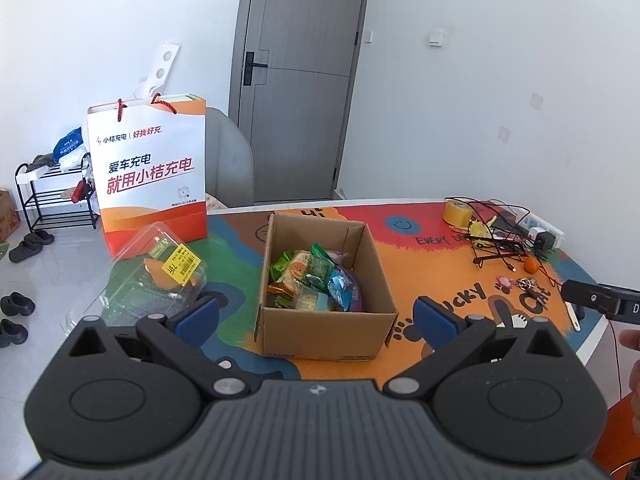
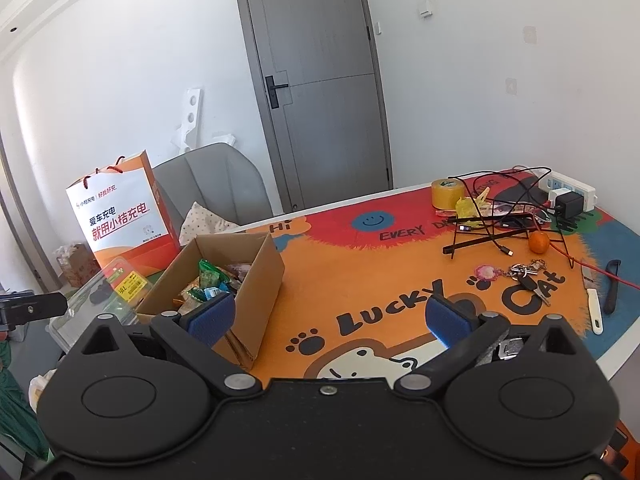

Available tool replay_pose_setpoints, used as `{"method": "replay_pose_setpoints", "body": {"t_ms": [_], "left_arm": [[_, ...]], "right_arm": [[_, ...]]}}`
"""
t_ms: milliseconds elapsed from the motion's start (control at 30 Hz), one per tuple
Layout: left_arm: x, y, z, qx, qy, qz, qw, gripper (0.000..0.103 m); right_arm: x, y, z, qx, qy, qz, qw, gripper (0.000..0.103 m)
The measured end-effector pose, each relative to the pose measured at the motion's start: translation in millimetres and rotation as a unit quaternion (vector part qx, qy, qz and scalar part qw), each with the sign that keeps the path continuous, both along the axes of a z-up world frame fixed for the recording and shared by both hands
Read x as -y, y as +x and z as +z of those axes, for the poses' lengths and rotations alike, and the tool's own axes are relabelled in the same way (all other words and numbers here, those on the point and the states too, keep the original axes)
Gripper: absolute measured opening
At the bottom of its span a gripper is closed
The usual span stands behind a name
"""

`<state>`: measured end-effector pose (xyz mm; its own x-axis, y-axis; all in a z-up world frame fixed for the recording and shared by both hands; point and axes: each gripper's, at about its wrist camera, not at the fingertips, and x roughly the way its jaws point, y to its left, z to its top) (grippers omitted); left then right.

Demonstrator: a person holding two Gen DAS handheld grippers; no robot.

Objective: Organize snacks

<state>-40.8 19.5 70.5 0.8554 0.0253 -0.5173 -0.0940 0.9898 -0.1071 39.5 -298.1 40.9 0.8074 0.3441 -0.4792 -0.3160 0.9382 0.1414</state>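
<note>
An open cardboard box [image 1: 326, 322] [image 2: 260, 276] stands on the colourful table mat [image 1: 440, 264] [image 2: 360, 280], holding several wrapped snacks [image 1: 316, 280] [image 2: 210, 280]. Left of it lies a clear plastic clamshell container [image 1: 156, 276] [image 2: 116, 288] with a yellow price sticker. My left gripper [image 1: 316, 316] is open, above the table just in front of the box, nothing between its blue pads. My right gripper [image 2: 332, 316] is open too, empty, to the right of the box over the orange part of the mat.
A white and orange paper bag [image 1: 152, 172] [image 2: 120, 216] stands behind the clamshell. At the far right lie a tape roll [image 2: 447, 193], cables, a wire stand [image 2: 488, 236], a small orange [image 2: 538, 242], keys [image 2: 524, 276] and a power strip [image 2: 572, 190]. A grey chair [image 2: 216, 184] stands behind the table.
</note>
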Motion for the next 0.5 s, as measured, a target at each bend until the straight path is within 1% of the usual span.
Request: {"method": "replay_pose_setpoints", "body": {"t_ms": [500], "left_arm": [[0.4, 2.6, -2.9, -0.004, 0.008, 0.002, 1.0000, 0.102]], "right_arm": [[-6.4, 1.2, -4.2, -0.008, -0.010, 0.007, 1.000, 0.103]]}}
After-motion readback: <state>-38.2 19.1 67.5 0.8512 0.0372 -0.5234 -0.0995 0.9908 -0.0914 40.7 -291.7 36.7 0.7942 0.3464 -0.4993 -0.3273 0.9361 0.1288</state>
